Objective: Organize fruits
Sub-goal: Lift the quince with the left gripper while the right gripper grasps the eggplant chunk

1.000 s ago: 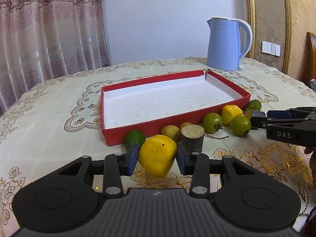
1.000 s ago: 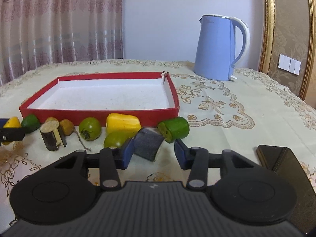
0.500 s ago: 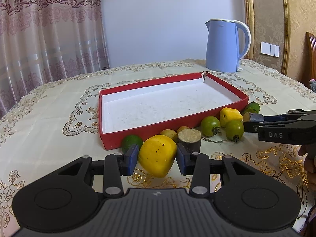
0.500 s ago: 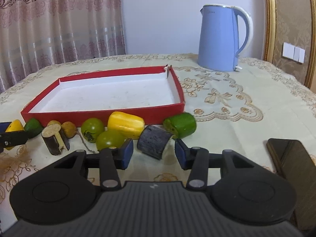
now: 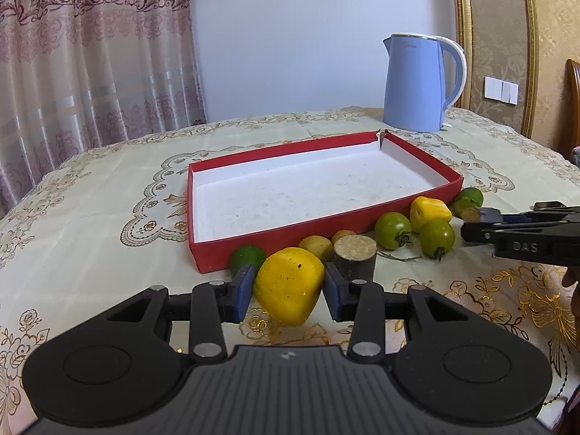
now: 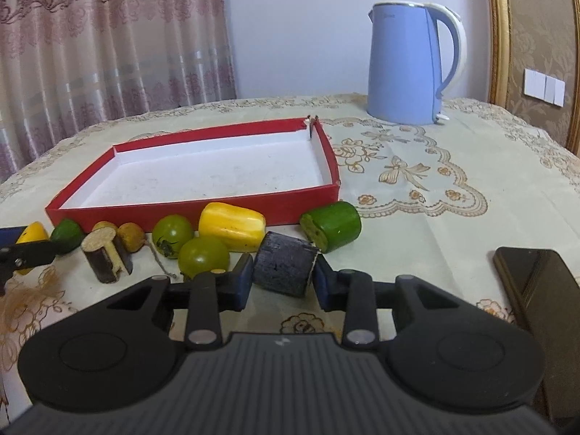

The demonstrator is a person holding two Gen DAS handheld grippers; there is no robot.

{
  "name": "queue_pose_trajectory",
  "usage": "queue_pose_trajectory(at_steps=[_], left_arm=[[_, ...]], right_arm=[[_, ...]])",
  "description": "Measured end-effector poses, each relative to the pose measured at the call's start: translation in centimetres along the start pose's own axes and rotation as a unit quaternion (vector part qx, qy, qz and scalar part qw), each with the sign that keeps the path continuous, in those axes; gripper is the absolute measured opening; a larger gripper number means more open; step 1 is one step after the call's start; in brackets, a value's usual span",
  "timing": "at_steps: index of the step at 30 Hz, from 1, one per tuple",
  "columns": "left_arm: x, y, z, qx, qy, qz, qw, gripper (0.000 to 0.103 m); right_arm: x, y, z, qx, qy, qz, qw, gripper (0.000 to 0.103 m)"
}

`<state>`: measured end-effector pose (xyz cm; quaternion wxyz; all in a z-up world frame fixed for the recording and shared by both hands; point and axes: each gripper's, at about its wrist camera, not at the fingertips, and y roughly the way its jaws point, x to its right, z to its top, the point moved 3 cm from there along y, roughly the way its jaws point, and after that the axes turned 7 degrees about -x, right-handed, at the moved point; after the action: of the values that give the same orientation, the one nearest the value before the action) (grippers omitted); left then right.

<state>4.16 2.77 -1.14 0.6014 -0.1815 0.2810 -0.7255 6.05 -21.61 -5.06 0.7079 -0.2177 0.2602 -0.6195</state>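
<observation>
While the left gripper (image 5: 288, 291) is clamped on a lumpy yellow fruit (image 5: 289, 285), blue pads pressing both its sides, the right gripper (image 6: 282, 284) has its pads against a dark purple cylindrical chunk (image 6: 285, 268), gripping it just in front of the shallow red cardboard tray with a white floor (image 6: 152, 211). Both held pieces sit low over the cream embroidered tablecloth (image 5: 90, 224), near the tray's front wall.

Only the right wrist view shows the black phone (image 6: 533, 290) lying at the right and the cut green cylinder (image 6: 331, 226) at the tray's near right corner; it also shows the ribbed yellow piece (image 6: 232, 225) and two green tomatoes (image 6: 203, 256) in a row.

The left wrist view alone shows the right gripper from the side, and a cut brown stalk section (image 5: 354, 259) standing just beside the yellow fruit. The pale blue electric kettle (image 5: 420, 83) stands behind the tray.
</observation>
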Motion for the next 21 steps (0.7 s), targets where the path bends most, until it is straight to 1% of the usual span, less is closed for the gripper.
queue_pose_trajectory(at_steps=[14, 21], left_arm=[[0.7, 0.4, 1.2, 0.001, 0.002, 0.017, 0.9999, 0.039], [1.6, 1.4, 3.1, 0.005, 0.001, 0.023, 0.9997, 0.039]], right_arm=[[0.7, -1.9, -0.1, 0.025, -0.003, 0.010, 1.000, 0.033], [0.2, -2.8, 0.1, 0.039, -0.005, 0.029, 0.999, 0.033]])
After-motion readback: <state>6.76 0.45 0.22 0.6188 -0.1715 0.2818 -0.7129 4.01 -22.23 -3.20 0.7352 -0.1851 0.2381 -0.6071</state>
